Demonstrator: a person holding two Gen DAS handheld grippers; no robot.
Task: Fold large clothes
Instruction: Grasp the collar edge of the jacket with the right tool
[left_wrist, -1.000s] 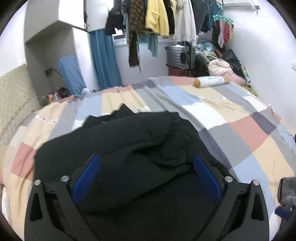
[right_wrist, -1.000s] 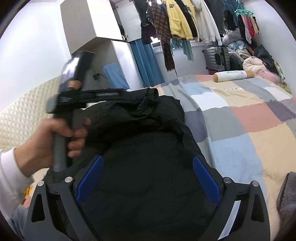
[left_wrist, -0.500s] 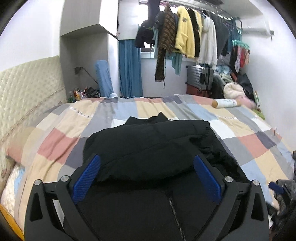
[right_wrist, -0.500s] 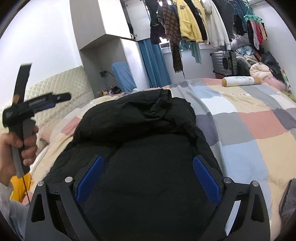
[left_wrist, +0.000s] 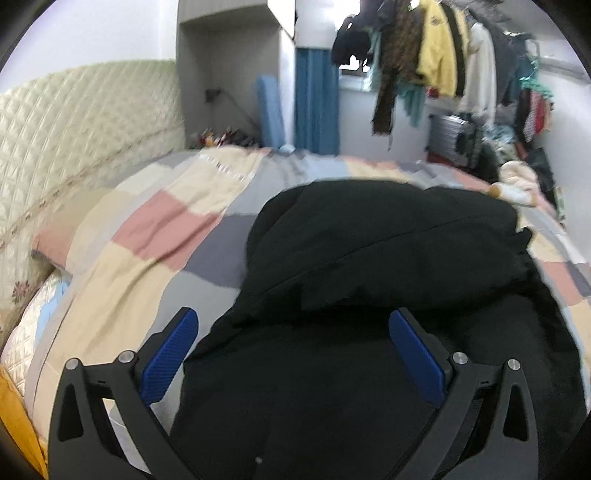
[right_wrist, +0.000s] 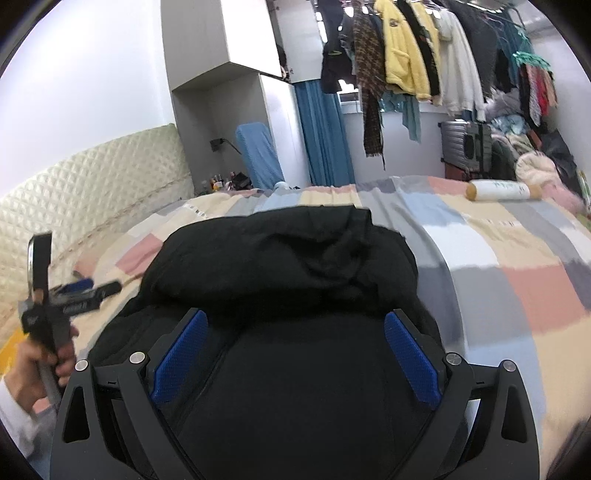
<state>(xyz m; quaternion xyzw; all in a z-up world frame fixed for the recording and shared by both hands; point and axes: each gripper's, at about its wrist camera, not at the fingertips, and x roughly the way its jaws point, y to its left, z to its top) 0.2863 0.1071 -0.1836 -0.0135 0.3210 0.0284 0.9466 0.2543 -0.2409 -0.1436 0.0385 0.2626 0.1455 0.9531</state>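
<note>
A large black padded jacket (left_wrist: 388, 258) lies folded over on a patchwork bedspread (left_wrist: 155, 236); its upper part is doubled onto the lower part. It also shows in the right wrist view (right_wrist: 288, 266). My left gripper (left_wrist: 293, 354) is open and empty above the jacket's near left edge. My right gripper (right_wrist: 295, 358) is open and empty above the jacket's near part. The left gripper also shows in the right wrist view (right_wrist: 88, 288), held in a hand off the jacket's left side.
A quilted cream headboard (left_wrist: 74, 125) and pillows (left_wrist: 66, 229) stand at the left. A white cylinder bottle (right_wrist: 502, 190) lies on the bed's far right. Hanging clothes (right_wrist: 402, 55), a suitcase (right_wrist: 465, 147) and a clothes pile stand behind the bed.
The left gripper has pulled back and to the left, off the jacket, and now faces the headboard side. The right gripper has lifted slightly. The jacket stays folded.
</note>
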